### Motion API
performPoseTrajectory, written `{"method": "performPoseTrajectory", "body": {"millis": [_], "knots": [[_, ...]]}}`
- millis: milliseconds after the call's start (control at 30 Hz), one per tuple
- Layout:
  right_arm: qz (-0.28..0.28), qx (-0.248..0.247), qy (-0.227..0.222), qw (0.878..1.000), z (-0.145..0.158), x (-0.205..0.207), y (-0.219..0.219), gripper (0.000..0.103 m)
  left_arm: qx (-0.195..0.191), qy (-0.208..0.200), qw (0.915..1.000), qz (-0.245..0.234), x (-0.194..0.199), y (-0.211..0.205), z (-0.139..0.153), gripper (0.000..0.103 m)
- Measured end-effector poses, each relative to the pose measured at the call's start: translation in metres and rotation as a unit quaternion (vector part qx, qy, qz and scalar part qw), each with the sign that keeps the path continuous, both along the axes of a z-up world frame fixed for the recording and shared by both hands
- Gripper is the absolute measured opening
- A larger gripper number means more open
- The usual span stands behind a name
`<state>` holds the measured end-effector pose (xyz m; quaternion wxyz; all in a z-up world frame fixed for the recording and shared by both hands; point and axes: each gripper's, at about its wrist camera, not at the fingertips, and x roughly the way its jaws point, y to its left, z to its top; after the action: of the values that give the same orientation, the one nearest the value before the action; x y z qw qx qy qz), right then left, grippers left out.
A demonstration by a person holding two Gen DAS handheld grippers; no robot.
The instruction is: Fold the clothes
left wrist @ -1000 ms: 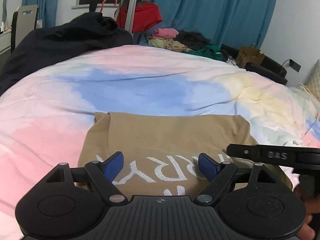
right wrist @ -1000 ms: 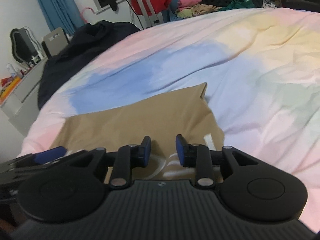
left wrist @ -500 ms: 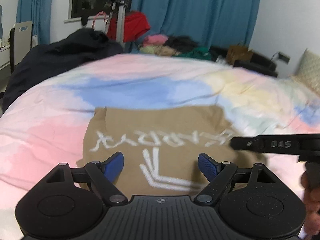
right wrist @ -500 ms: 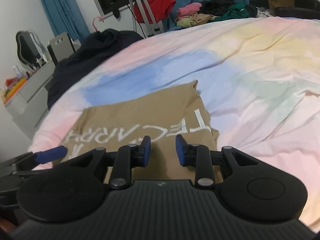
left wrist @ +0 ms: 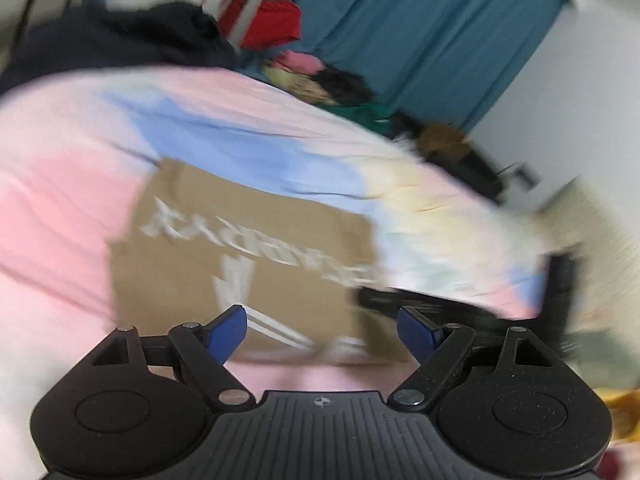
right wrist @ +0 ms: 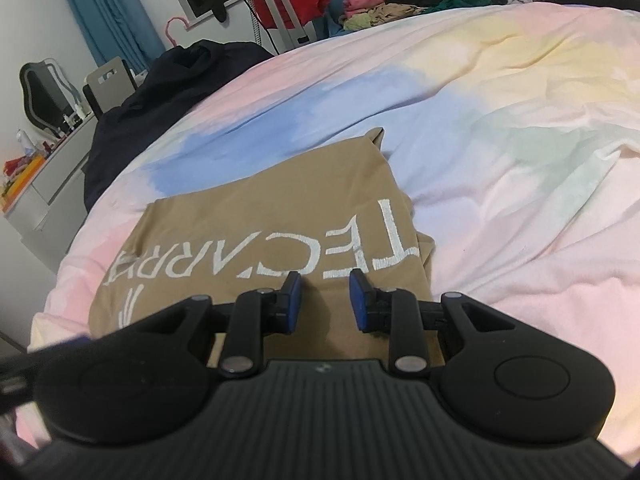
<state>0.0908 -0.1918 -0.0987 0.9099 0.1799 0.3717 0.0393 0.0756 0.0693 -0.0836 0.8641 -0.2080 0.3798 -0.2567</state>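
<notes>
On the pastel bedspread (right wrist: 500,128), going left to right in the right wrist view: a dark navy garment (right wrist: 160,92) is heaped at about ten o'clock, the tan shirt (right wrist: 260,208) with white lettering lies flat in a folded rectangle at centre, and bare sheet fills everything from one to four o'clock. A pile of unfolded clothes (right wrist: 408,4) sits far off at twelve.

The left gripper (left wrist: 322,330) hangs over the shirt's near edge with its jaws spread wide and nothing between them; that view is smeared by motion. The right gripper (right wrist: 325,300) hovers over the shirt's near right part, its jaws a narrow gap apart, with no cloth visibly pinched; whether the pads touch the fabric I cannot tell.

The shirt looks nearly done, so the step in hand seems to be a final fold or a tidy-up. To do it well, each gripper should take one near corner through all layers, lift both evenly, carry them toward twelve o'clock until edges meet, and let go only once the cloth lies flat.
</notes>
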Motion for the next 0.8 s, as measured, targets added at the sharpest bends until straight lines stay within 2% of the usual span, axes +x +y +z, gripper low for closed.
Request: {"method": "performPoseTrajectory", "body": {"millis": [133, 233, 300, 367, 567, 700, 733, 800], "knots": [[-0.006, 0.011, 0.003, 1.0, 0.0, 0.001, -0.003, 0.029, -0.025, 0.07, 0.9972, 0.008, 0.02, 0.003, -0.034, 0.085], [-0.009, 0.015, 0.003, 1.0, -0.001, 0.002, -0.004, 0.029, -0.059, 0.151, 0.9852, 0.056, 0.045, 0.021, -0.071, 0.08], [-0.01, 0.015, 0.004, 1.0, -0.002, 0.003, -0.005, 0.029, -0.098, 0.173, 0.9759, 0.089, 0.053, 0.035, -0.084, 0.074], [-0.012, 0.015, 0.004, 1.0, -0.002, 0.004, -0.005, 0.029, -0.122, 0.165, 0.9719, 0.115, 0.055, 0.045, -0.084, 0.069], [-0.016, 0.011, 0.003, 1.0, -0.003, 0.003, -0.005, 0.029, -0.163, 0.088, 0.9754, 0.12, 0.041, 0.053, -0.066, 0.062], [-0.017, 0.016, 0.005, 1.0, -0.003, 0.003, -0.006, 0.029, -0.167, 0.121, 0.9661, 0.155, 0.045, 0.06, -0.079, 0.062], [-0.017, 0.015, 0.005, 1.0, -0.003, 0.003, -0.005, 0.029, -0.169, 0.138, 0.9616, 0.167, 0.046, 0.063, -0.085, 0.062], [-0.016, 0.011, 0.005, 1.0, -0.002, 0.002, -0.004, 0.029, -0.197, 0.173, 0.946, 0.191, 0.048, 0.072, -0.099, 0.061]]}}
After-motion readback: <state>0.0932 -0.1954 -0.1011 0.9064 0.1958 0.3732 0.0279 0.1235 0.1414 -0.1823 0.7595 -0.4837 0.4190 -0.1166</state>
